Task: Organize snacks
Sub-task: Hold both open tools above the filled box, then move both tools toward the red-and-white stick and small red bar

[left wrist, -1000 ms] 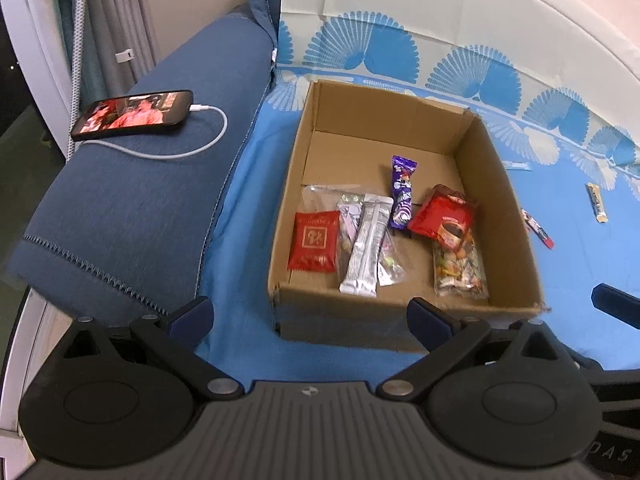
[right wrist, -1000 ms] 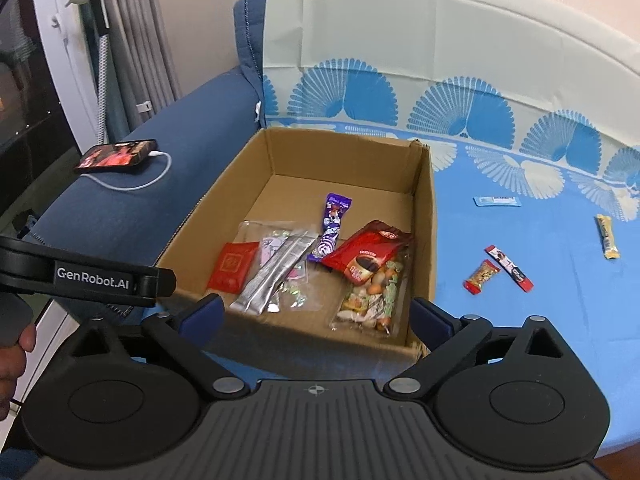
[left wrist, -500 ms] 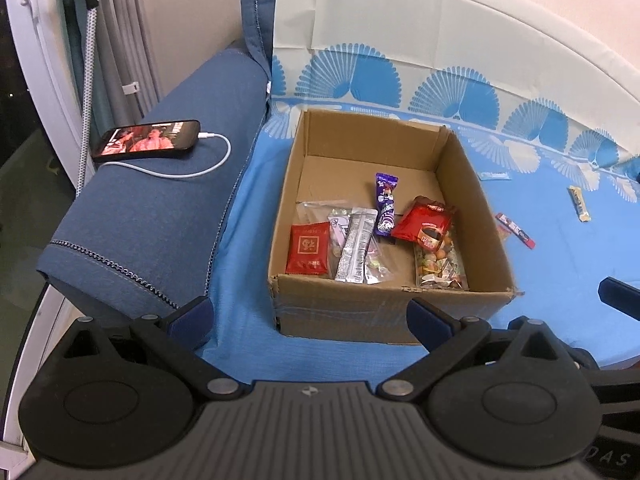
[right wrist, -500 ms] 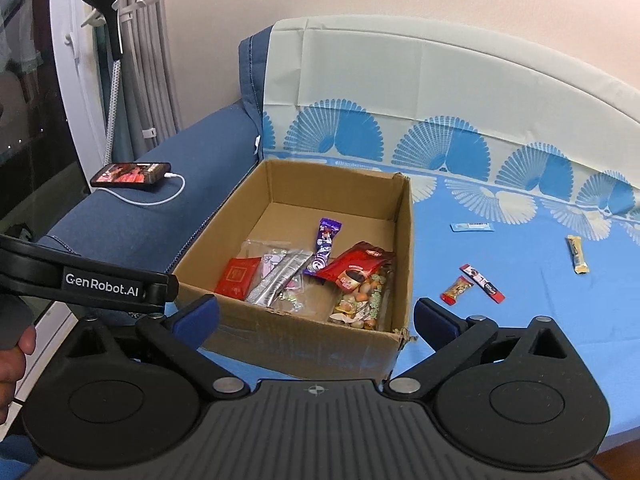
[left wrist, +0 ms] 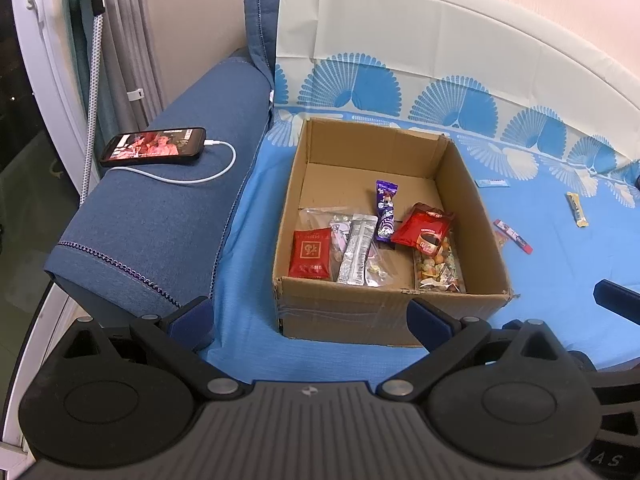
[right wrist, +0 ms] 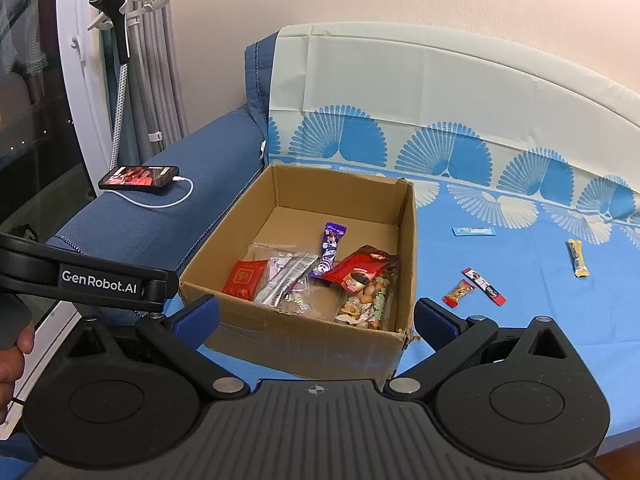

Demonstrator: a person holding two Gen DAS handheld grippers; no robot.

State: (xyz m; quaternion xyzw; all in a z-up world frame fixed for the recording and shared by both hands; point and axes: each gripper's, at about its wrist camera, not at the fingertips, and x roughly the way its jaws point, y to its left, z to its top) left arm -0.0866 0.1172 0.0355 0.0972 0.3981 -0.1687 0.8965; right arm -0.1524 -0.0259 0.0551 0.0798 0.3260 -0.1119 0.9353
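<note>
An open cardboard box (left wrist: pixel 348 312) (right wrist: pixel 304 336) sits on the blue sheet and holds several snacks: a flat red packet (left wrist: pixel 310 253), a silver stick (left wrist: pixel 357 254), a purple bar (left wrist: pixel 385 211), a red pouch (left wrist: pixel 423 227) and a clear bag of sweets (left wrist: pixel 438 270). Loose on the sheet to the right lie a small red candy (right wrist: pixel 458 292), a red stick (right wrist: pixel 484 286), a yellow bar (right wrist: pixel 578 258) and a light blue packet (right wrist: pixel 474 231). My left gripper (left wrist: pixel 310 318) and right gripper (right wrist: pixel 316 316) both hang open and hold nothing, in front of the box.
A phone (left wrist: pixel 154 146) on a white charging cable lies on the blue sofa armrest (left wrist: pixel 160 216) left of the box. A garment steamer stand (right wrist: pixel 120 40) and curtains are at far left. A hand (right wrist: pixel 14 356) holds the left gripper's handle.
Both grippers have pulled back and risen away from the box, so it looks smaller and more of the sofa back shows. Nothing was picked up or released.
</note>
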